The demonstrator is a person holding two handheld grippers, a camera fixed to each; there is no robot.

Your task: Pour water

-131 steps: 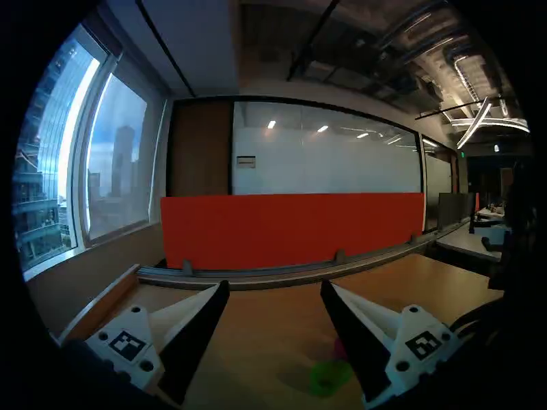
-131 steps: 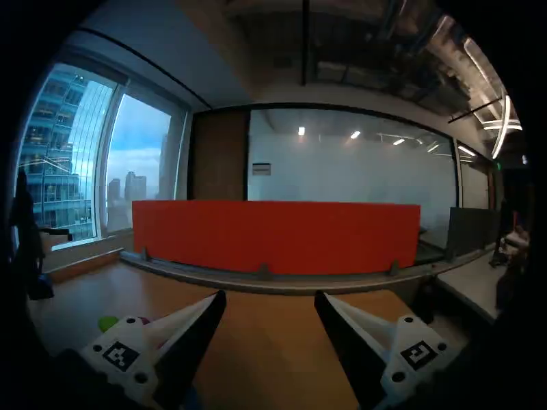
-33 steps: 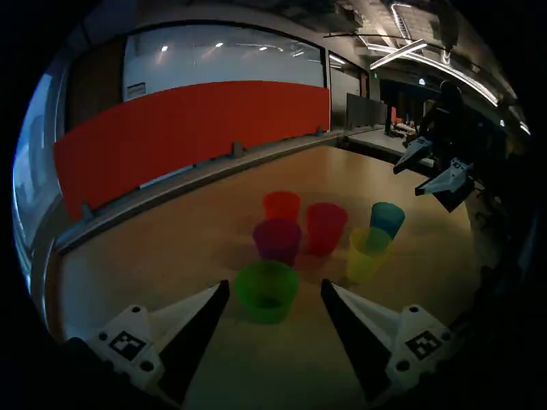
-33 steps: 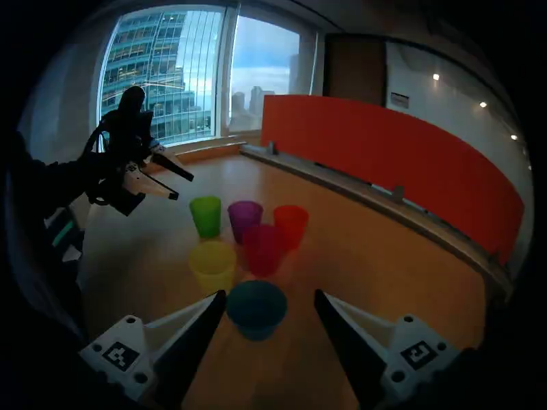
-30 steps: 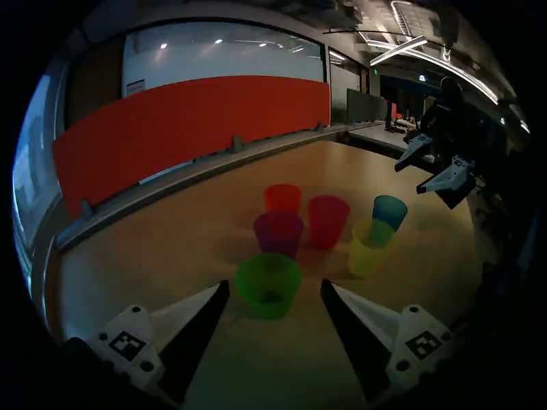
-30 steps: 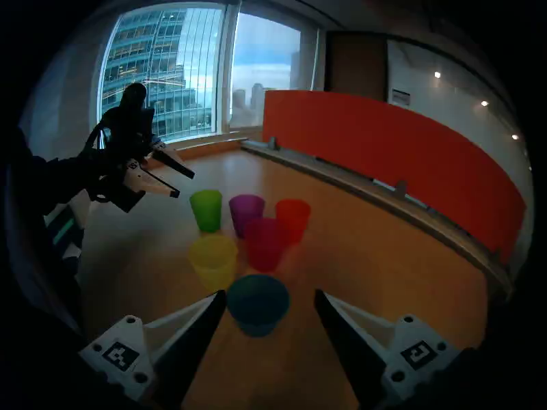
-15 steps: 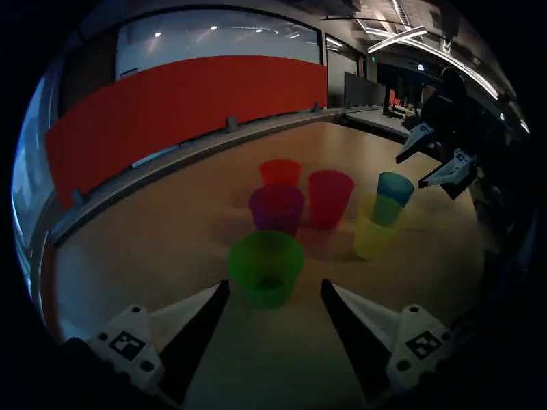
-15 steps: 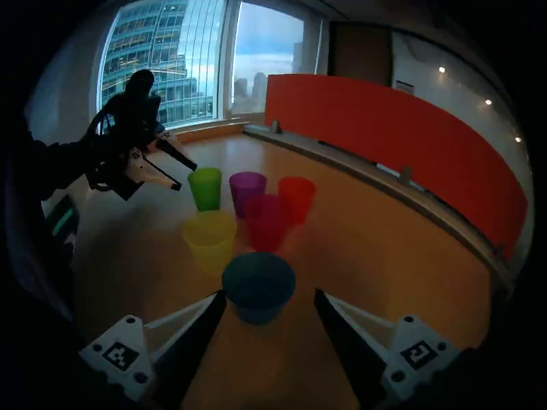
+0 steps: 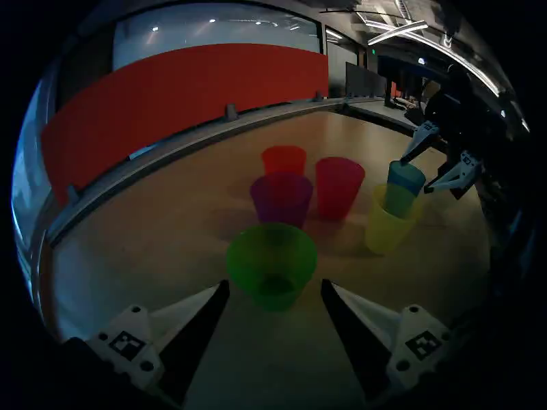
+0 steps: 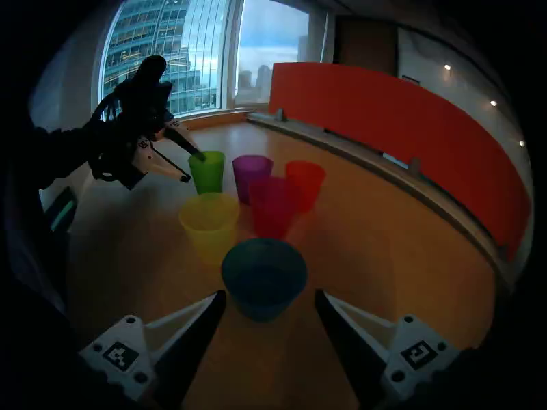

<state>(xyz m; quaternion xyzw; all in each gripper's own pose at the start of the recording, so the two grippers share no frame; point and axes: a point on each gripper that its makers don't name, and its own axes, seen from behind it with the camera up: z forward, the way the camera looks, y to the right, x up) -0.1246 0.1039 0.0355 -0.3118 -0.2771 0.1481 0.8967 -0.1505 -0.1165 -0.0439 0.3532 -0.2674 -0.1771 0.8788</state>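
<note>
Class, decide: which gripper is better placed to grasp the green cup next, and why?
Left. The green cup sits centred just ahead of the open left gripper; the right gripper faces the blue cup on the group's far side.

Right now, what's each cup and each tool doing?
Left tool: open, holding nothing.
Right tool: open, holding nothing.
Green cup: upright, at left tool's tips, not gripped.
Blue cup: upright, at right tool's tips, not gripped.
Yellow cup: upright.
Purple cup: upright.
Pink cup: upright.
Orange cup: upright.

Yellow cup (image 9: 383, 236) partly hides blue cup (image 9: 407, 178).
</note>
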